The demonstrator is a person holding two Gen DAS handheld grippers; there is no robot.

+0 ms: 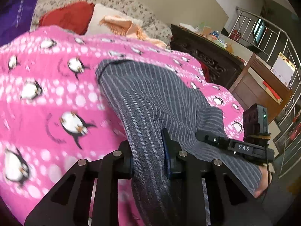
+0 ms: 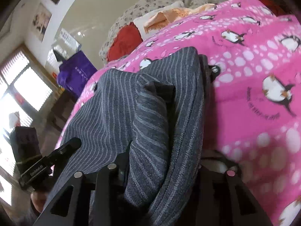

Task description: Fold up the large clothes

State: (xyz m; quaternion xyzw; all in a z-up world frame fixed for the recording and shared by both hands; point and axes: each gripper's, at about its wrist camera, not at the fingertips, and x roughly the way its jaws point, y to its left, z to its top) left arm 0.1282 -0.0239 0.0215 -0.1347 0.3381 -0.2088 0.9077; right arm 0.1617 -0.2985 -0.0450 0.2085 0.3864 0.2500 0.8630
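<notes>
A home bedroom — a bed under a pink penguin blanket (image 1: 47,94), pillows (image 1: 67,17), a stair railing (image 1: 278,43).

The left claw (image 1: 148,162) is matte black, with slotted linkage arms, round silver pins and a blue pad on one finger. The right claw (image 2: 161,167), also black, bears white lettering, a thin cable and a boxy block.

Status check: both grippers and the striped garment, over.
Left gripper shut on grey striped garment. Right gripper shut on its bunched edge. Garment on pink penguin blanket. Nothing in the way.
</notes>
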